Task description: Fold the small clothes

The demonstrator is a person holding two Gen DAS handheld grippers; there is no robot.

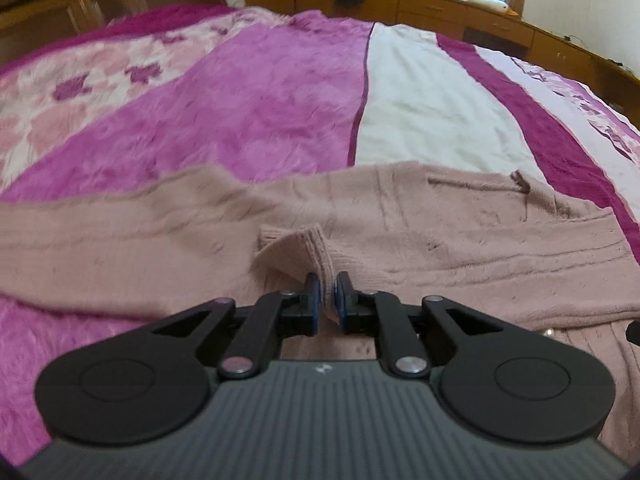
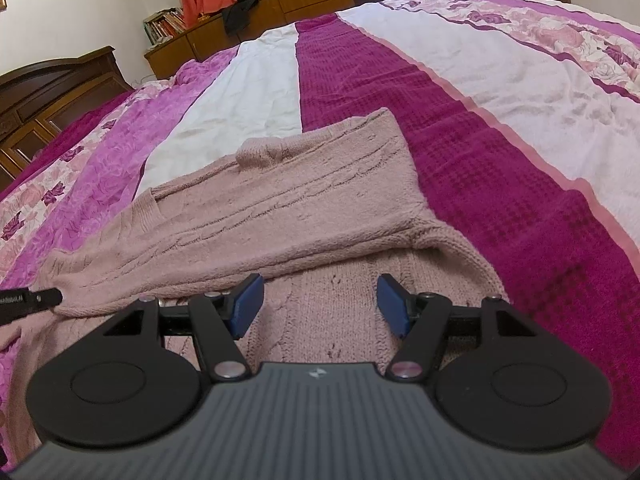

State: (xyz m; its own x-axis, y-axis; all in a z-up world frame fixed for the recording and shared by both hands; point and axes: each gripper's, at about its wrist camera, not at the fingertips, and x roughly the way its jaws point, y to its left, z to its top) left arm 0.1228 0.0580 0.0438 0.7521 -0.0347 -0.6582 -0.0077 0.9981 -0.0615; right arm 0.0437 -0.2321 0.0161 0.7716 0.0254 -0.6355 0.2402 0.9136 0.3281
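The bed [image 2: 500, 168] carries a pink knitted sweater [image 2: 280, 208] near its front edge: soft, floppy, likely stretchy, best pinched at ribbed edges. The left gripper [image 1: 325, 294] jaws clamp its cuff [image 1: 304, 252]; the right gripper [image 2: 320, 304] jaws gape, empty, over the knit.

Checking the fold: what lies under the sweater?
The sweater lies on the striped bedspread, one sleeve folded over its body. Whatever lies beneath that sleeve is hidden.

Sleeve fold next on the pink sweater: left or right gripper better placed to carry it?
Left. The left gripper is already shut on the ribbed sleeve cuff of the pink sweater, so it can probably carry the sleeve across. The right gripper is open above the sweater body, holding nothing.
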